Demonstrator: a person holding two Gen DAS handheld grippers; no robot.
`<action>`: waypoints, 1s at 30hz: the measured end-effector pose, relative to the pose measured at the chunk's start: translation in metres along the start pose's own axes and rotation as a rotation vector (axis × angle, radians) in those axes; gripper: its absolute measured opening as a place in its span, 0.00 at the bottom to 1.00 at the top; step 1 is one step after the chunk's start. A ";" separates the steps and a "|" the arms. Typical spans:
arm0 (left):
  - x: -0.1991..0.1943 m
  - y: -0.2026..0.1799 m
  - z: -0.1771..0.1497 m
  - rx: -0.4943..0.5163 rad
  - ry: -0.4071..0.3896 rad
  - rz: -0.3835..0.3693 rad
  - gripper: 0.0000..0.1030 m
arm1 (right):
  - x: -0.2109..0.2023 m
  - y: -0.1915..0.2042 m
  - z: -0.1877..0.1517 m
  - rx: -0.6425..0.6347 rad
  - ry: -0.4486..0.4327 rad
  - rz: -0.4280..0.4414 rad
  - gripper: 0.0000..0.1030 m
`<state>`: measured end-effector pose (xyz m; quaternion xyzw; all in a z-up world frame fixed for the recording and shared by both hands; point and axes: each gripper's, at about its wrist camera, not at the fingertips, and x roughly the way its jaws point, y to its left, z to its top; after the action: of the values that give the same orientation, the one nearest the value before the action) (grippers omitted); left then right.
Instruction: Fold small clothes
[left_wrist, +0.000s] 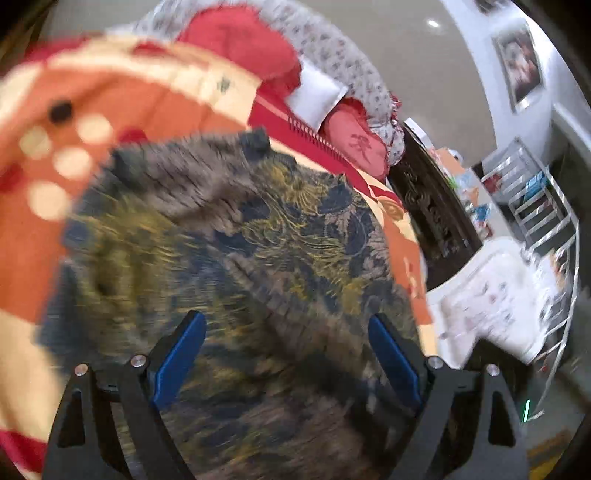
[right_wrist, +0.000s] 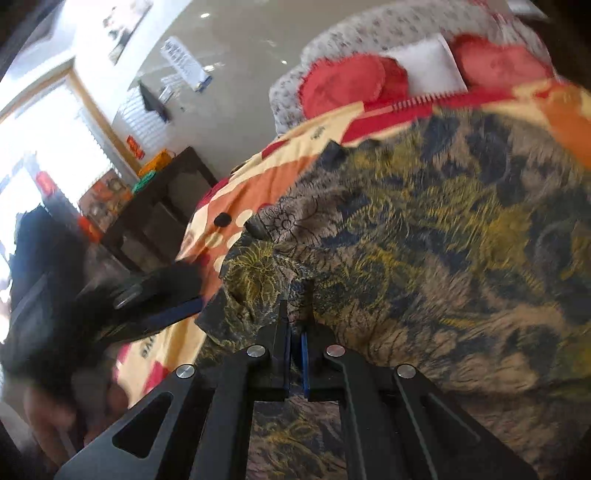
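A floral garment (left_wrist: 258, 240) in dark blue, olive yellow and brown lies spread on a bed over an orange, cream and red bedspread (left_wrist: 29, 240). My left gripper (left_wrist: 286, 319) hovers over the garment, blue pads wide apart and nothing between them. In the right wrist view the same garment (right_wrist: 424, 240) fills the middle and right. My right gripper (right_wrist: 297, 299) is shut, and a bunched fold of the garment's left edge is pinched at its tips. One finger (right_wrist: 173, 310) of the left gripper shows at the left, over the bedspread (right_wrist: 258, 173).
Red pillows (left_wrist: 243, 40) and a white cushion (left_wrist: 317, 96) lie at the head of the bed. A dark wooden cabinet (left_wrist: 424, 206) and a metal rack (left_wrist: 535, 199) stand beside the bed. A dark table (right_wrist: 162, 206) sits under a bright window (right_wrist: 44, 129). A hand (right_wrist: 48, 406) shows at lower left.
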<state>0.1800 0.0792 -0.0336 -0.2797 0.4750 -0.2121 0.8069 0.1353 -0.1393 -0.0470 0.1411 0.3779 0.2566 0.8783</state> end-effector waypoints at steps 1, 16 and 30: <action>0.008 0.000 0.004 -0.028 0.029 -0.012 0.89 | -0.003 0.005 -0.001 -0.034 0.004 -0.008 0.14; 0.040 0.019 -0.004 -0.168 0.151 0.005 0.79 | -0.017 0.028 -0.019 -0.240 0.015 -0.152 0.32; 0.009 0.018 -0.017 -0.029 0.001 0.135 0.03 | -0.070 -0.037 -0.064 -0.204 0.060 -0.419 0.33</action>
<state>0.1705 0.0828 -0.0578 -0.2587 0.4961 -0.1504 0.8151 0.0605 -0.2051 -0.0651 -0.0374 0.3971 0.1097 0.9104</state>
